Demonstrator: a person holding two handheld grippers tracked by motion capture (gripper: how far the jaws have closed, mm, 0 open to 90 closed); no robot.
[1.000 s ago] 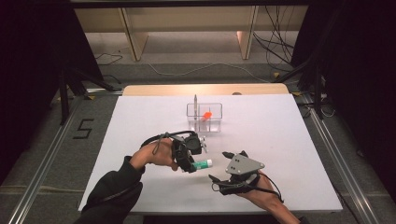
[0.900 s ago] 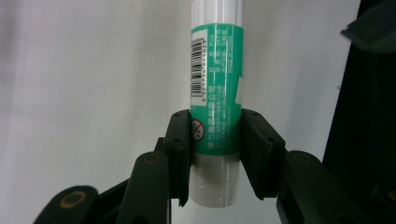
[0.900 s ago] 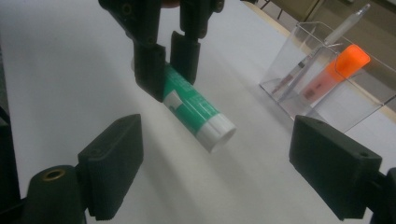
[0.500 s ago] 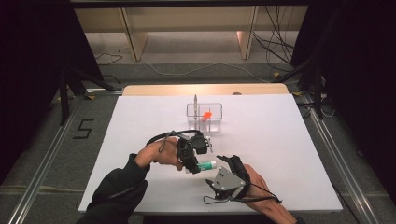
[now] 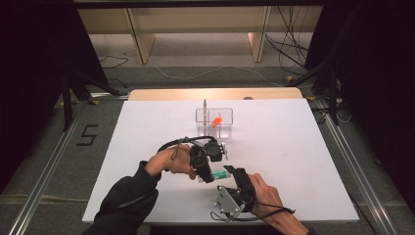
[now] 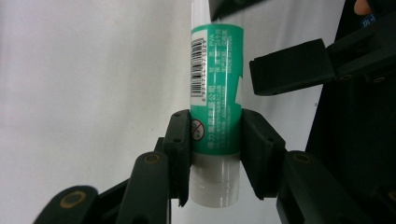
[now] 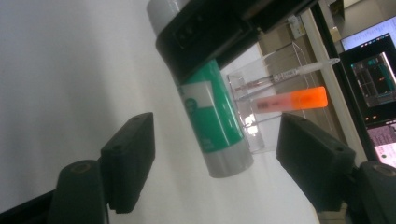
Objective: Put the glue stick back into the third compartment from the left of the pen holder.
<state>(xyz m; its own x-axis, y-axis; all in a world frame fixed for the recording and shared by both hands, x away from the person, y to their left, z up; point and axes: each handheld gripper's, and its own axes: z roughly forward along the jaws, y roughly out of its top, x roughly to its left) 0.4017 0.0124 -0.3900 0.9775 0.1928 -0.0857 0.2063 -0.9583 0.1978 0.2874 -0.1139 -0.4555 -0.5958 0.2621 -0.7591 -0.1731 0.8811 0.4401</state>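
Holding the glue stick [image 6: 215, 116] is the left tool [image 5: 204, 164], its pads pinching the green tube near one end, up off the counter [image 5: 293, 161] toward the near edge, roughly mid-width. The right tool [image 5: 236, 176] sits just beside it with its jaws spread either side of the tube's free grey end [image 7: 229, 163]; they've just been closing in, but the pads aren't touching the tube yet.

What I'd worry about: the tube looks slanted across the right tool's gap in its own view, so one pad probably lands first and shoves the stick sideways or twists it in the left grip. Smooth plastic, so it might slip. And if that grey end is a cap, a hard tug could yank the whole stick out instead.

Counting: one glue stick, two tools, one clear organizer box [image 5: 215, 122] farther back around the middle of the counter, with one orange highlighter [image 7: 292, 100] and one slim white pen [image 7: 299, 71] in it.
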